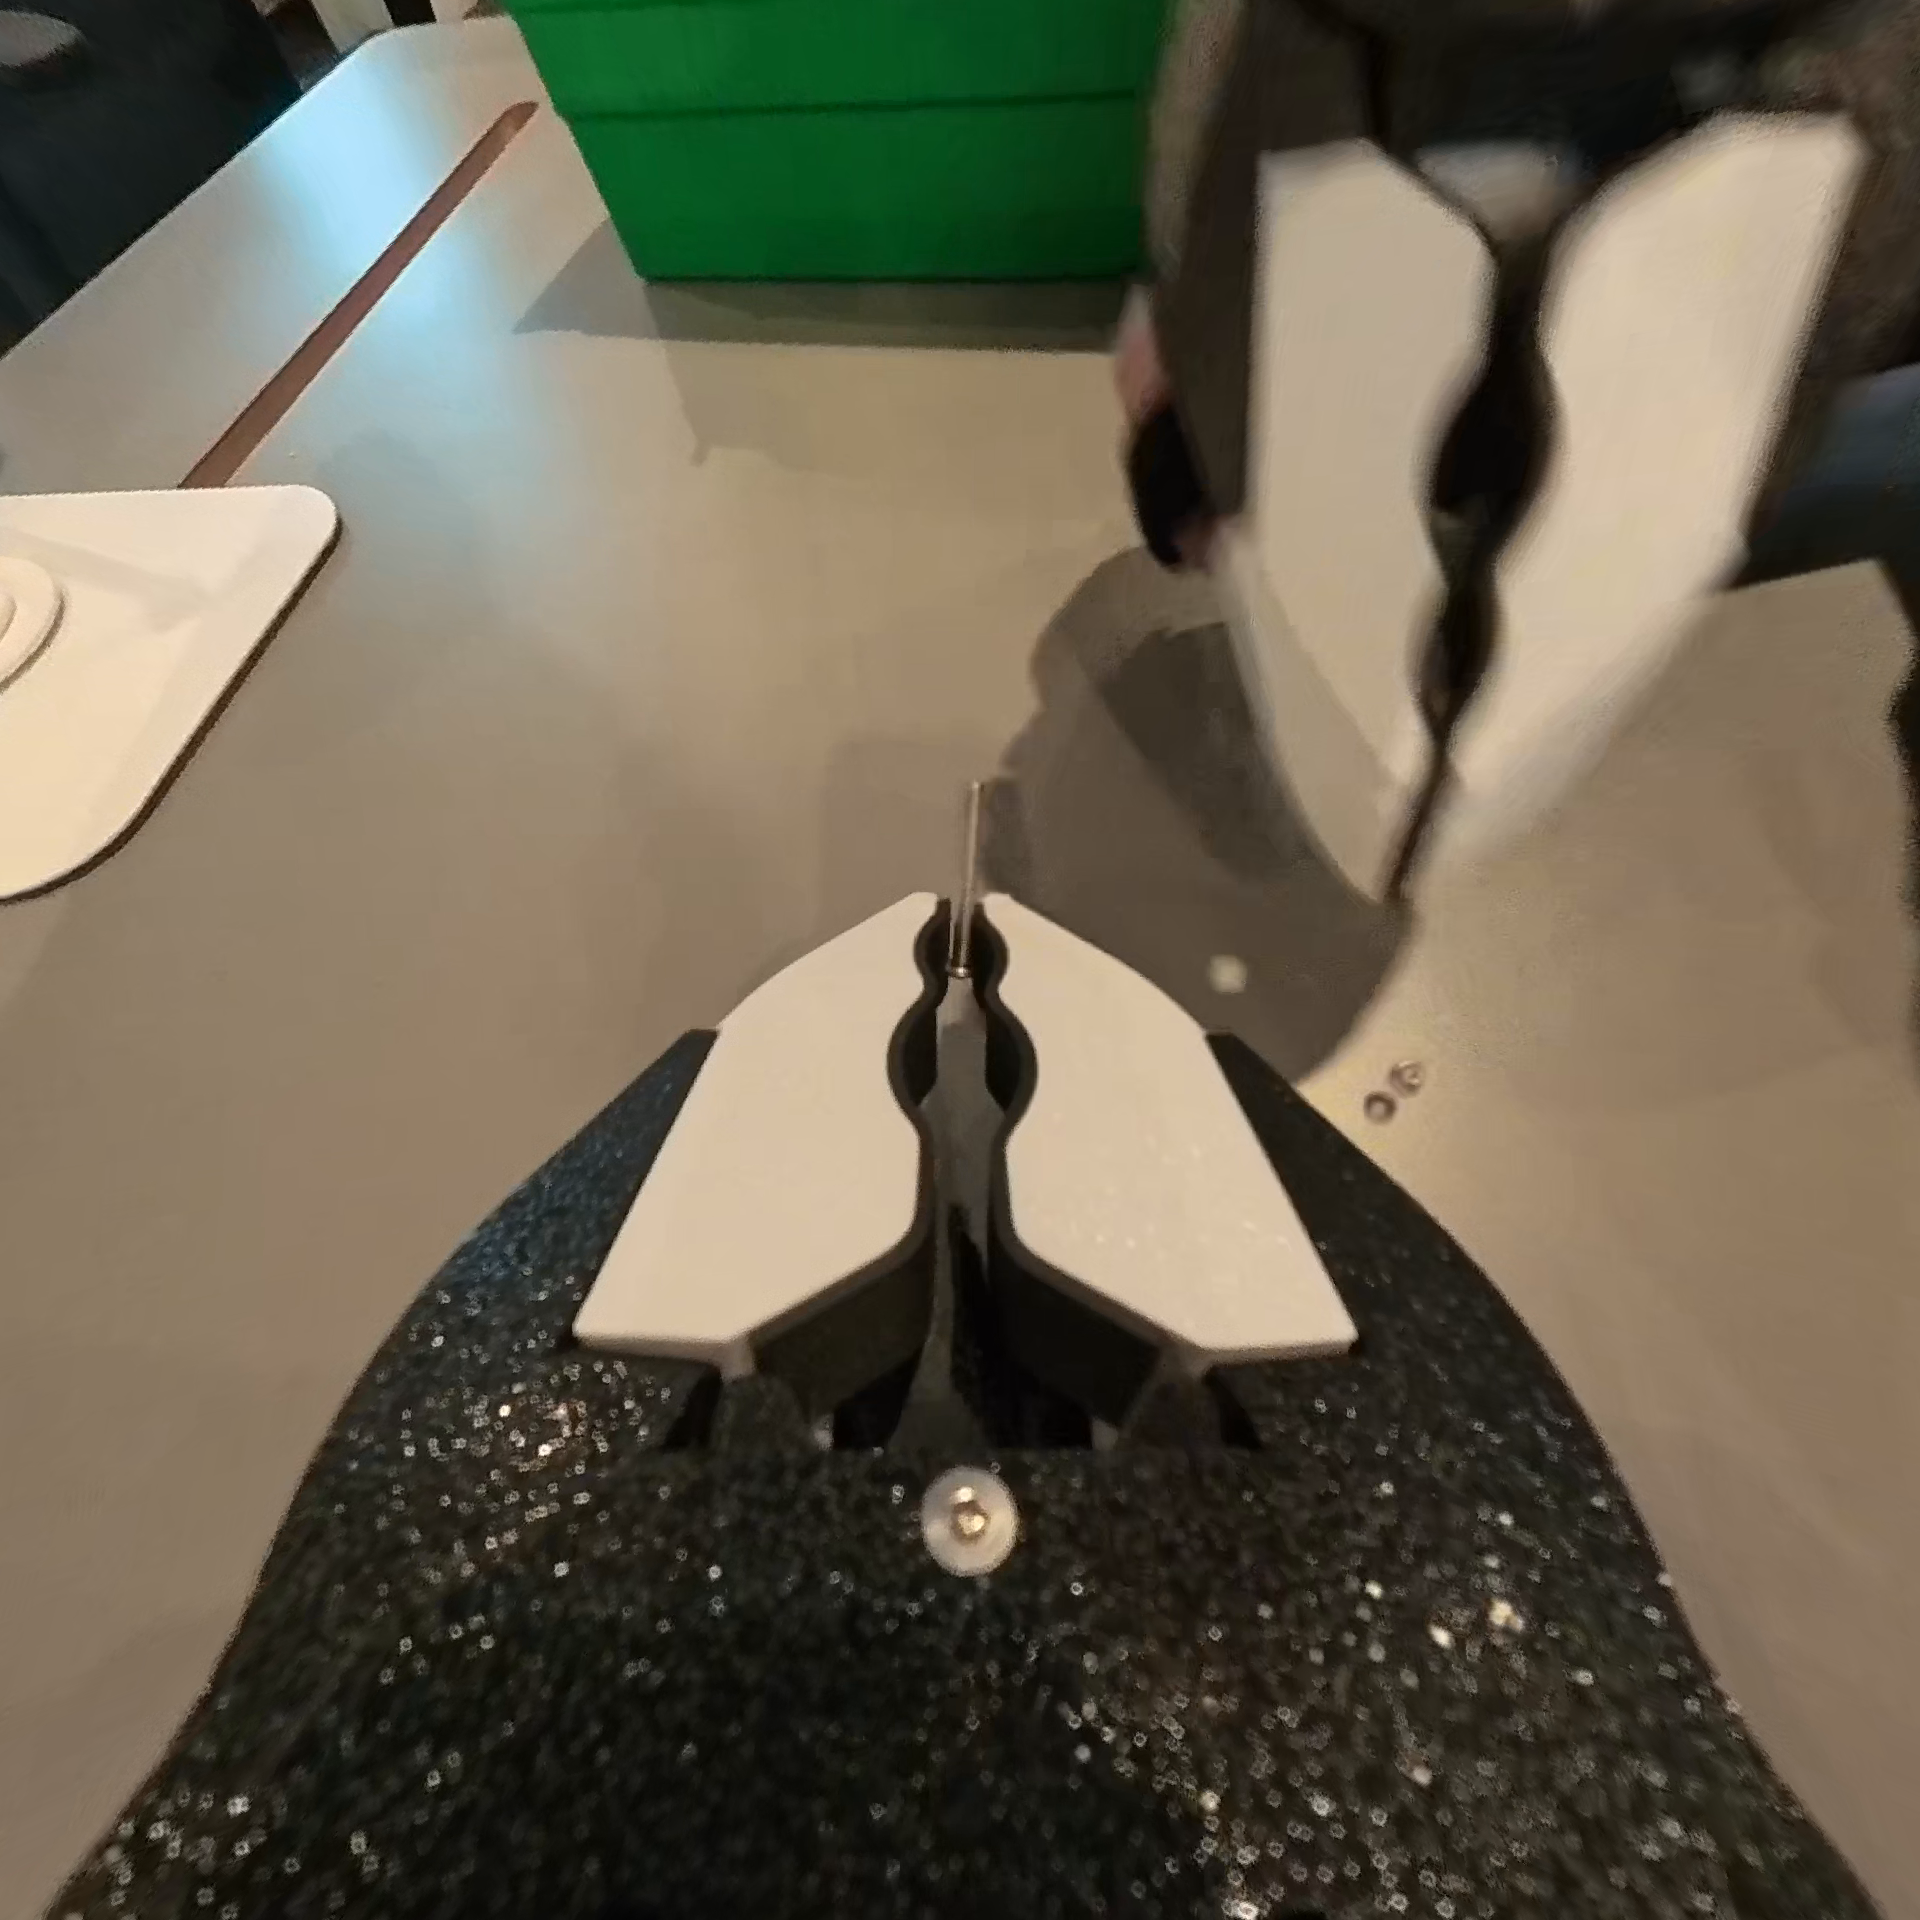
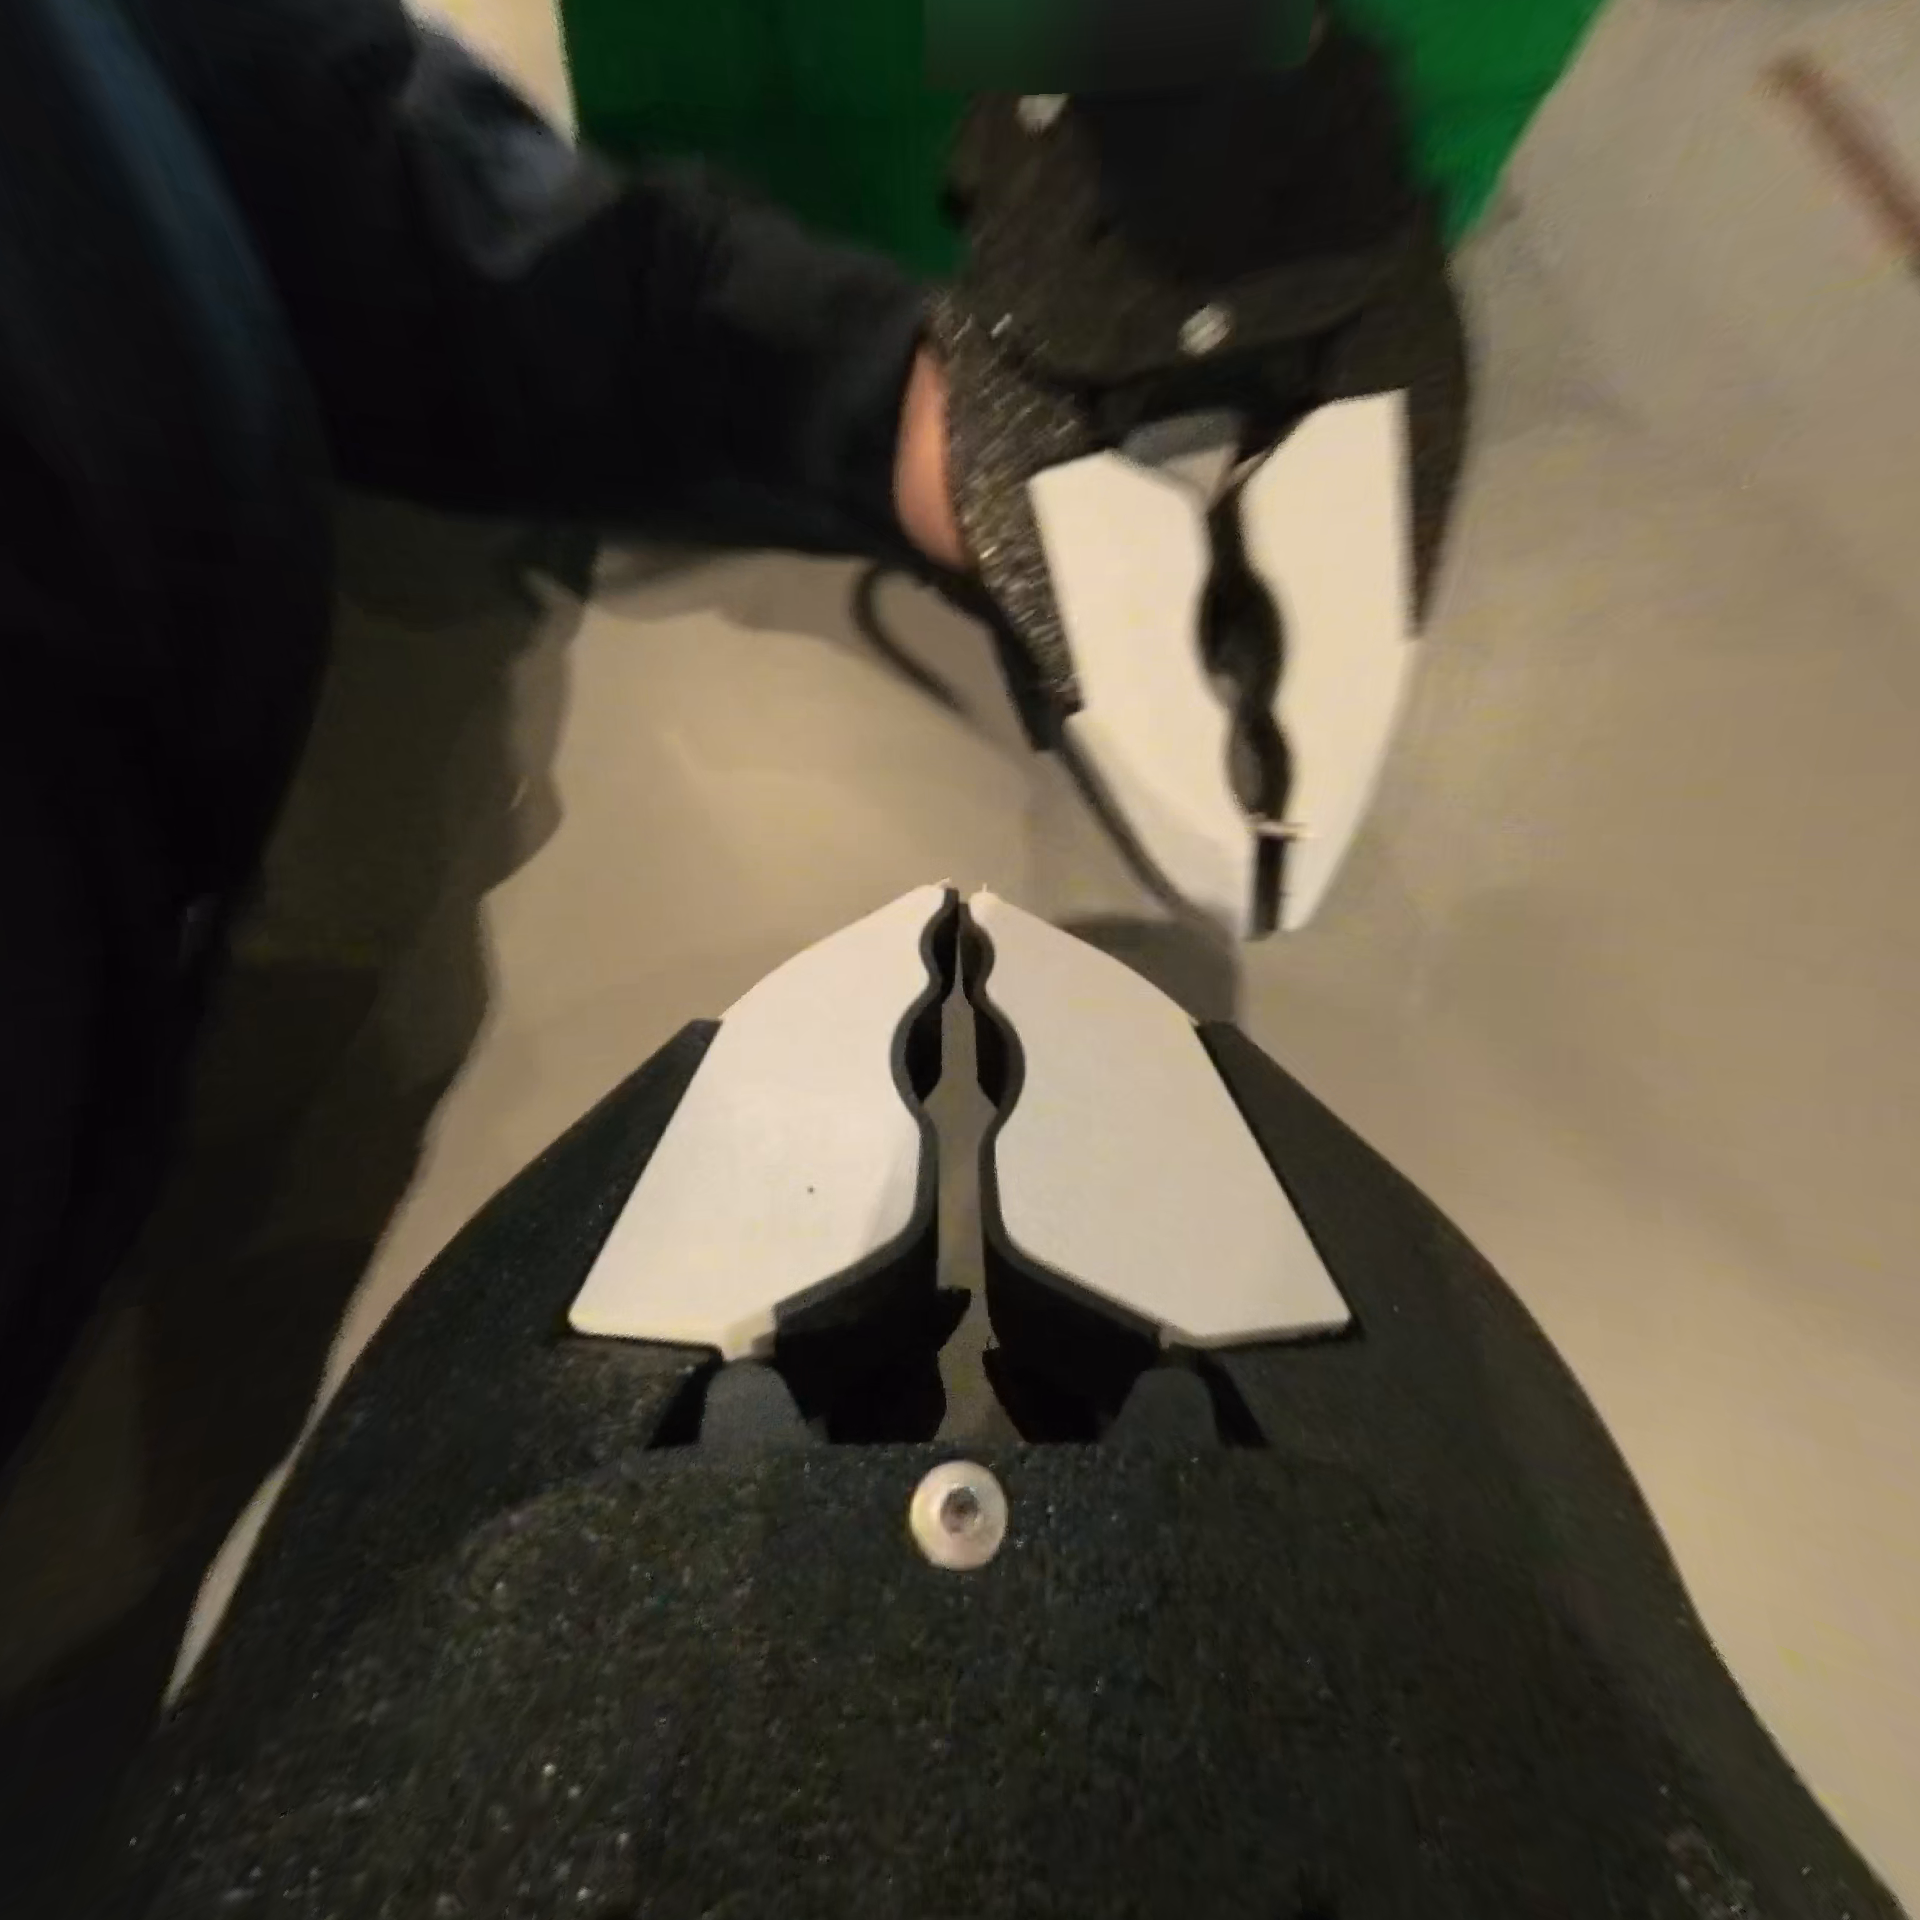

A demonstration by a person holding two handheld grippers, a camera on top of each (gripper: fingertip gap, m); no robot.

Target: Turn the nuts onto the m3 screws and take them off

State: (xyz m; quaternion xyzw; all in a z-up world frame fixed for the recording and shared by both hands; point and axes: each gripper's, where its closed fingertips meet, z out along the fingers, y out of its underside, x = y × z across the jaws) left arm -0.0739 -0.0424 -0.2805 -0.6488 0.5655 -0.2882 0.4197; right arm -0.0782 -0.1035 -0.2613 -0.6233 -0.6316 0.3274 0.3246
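My left gripper (image 1: 964, 906) is shut on a thin silver screw (image 1: 970, 862). The screw's head sits between the pads and its shaft points forward over the grey table (image 1: 582, 727). The same gripper shows in the right wrist view (image 2: 1276, 920) with the screw (image 2: 1284, 828) lying across its tips. My right gripper (image 2: 961, 896) is shut, and I see nothing between its tips. It also shows blurred in the left wrist view (image 1: 1403, 883), hovering to the right of the screw. Two small nuts (image 1: 1394, 1089) and a small pale round piece (image 1: 1229, 974) lie on the table below it.
A green box (image 1: 862, 135) stands at the back of the table. A white board with rounded corners (image 1: 156, 644) lies at the left. A person's dark sleeve (image 2: 520, 312) reaches in from the left of the right wrist view. My hands' fingertips stand some 6 cm from each other.
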